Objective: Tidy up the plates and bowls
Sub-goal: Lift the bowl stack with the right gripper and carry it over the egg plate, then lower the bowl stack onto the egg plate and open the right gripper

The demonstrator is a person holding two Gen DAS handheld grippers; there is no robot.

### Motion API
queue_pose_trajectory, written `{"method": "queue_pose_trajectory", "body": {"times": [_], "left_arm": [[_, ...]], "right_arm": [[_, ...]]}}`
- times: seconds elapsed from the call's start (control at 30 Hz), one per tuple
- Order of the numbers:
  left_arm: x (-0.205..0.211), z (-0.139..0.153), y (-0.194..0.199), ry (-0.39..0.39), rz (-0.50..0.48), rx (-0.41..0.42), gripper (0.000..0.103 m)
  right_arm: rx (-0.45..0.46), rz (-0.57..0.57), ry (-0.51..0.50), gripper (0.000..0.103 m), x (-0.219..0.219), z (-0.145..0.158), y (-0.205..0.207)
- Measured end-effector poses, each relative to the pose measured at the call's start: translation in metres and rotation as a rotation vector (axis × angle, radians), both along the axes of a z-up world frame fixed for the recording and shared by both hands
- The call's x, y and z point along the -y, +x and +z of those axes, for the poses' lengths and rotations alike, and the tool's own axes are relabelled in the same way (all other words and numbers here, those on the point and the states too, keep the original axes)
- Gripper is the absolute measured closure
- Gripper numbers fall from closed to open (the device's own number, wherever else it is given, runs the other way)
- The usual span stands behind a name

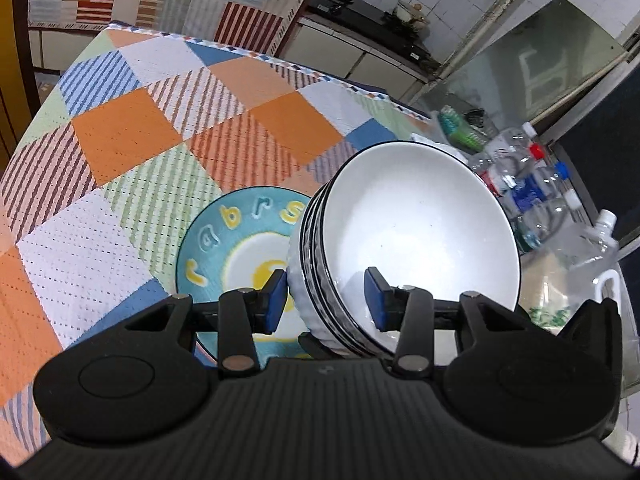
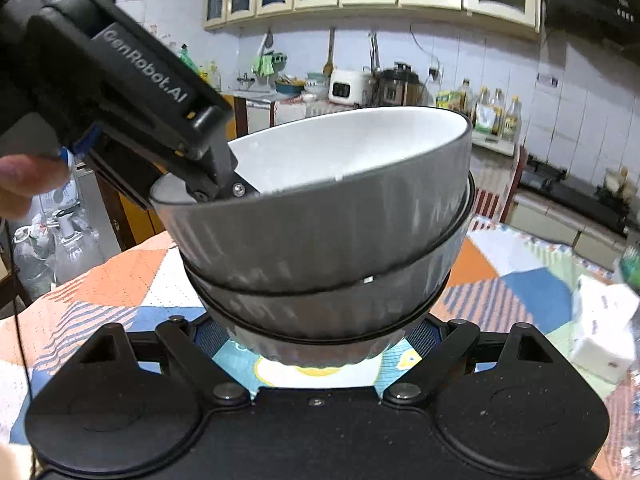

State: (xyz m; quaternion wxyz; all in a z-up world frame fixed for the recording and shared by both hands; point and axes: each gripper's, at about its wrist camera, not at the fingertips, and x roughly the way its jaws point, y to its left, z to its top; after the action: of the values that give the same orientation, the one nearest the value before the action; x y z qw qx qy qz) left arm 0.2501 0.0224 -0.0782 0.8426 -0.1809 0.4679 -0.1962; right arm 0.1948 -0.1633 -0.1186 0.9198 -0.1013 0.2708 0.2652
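White ribbed bowls (image 1: 416, 236), black-rimmed and nested, tilt above our teal lettered plate (image 1: 208, 240). Our left gripper (image 1: 326, 300) straddles the stack's near rim, one pad inside, one outside. Our right gripper (image 2: 316, 340) spreads wide beneath the stack. Checked tablecloth (image 1: 132, 132) lies bare leftward; bottles (image 1: 532, 184) crowd the right edge.

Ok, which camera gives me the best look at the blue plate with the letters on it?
The left wrist view. There the blue plate shows its lettered rim and pale centre beside the stacked bowls held by the left gripper. The right wrist view shows only a sliver of it under the bowls.
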Motion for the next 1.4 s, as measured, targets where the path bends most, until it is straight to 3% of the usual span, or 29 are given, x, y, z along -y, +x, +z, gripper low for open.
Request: {"method": "queue_pose_trajectory", "body": {"times": [0.3, 0.53, 0.67, 0.77, 1.1, 1.33, 1.4], "left_arm": [[-0.020, -0.046, 0.012, -0.091, 0.050, -0.046, 0.063], [-0.016, -0.059, 0.018, -0.032, 0.054, -0.025, 0.063], [-0.018, -0.071, 0.026, -0.056, 0.068, -0.040, 0.063], [-0.021, -0.076, 0.029, -0.079, 0.080, -0.053, 0.063], [-0.012, -0.085, 0.030, -0.050, 0.075, -0.032, 0.064], [-0.012, -0.086, 0.025, -0.045, 0.112, -0.022, 0.064], [-0.017, -0.087, 0.024, -0.062, 0.123, -0.018, 0.064]], "right_arm": [[-0.042, -0.041, 0.002, 0.011, -0.015, -0.029, 0.013], [-0.052, -0.028, -0.023, 0.011, -0.021, -0.044, 0.023], [-0.061, -0.035, -0.044, 0.011, -0.022, -0.051, 0.032], [-0.052, -0.037, -0.066, 0.011, -0.023, -0.055, 0.034], [-0.033, -0.048, -0.110, 0.012, -0.026, -0.065, 0.032], [-0.059, -0.076, -0.095, 0.012, -0.028, -0.064, 0.035], [-0.102, -0.069, -0.083, 0.012, -0.029, -0.063, 0.038]]}}
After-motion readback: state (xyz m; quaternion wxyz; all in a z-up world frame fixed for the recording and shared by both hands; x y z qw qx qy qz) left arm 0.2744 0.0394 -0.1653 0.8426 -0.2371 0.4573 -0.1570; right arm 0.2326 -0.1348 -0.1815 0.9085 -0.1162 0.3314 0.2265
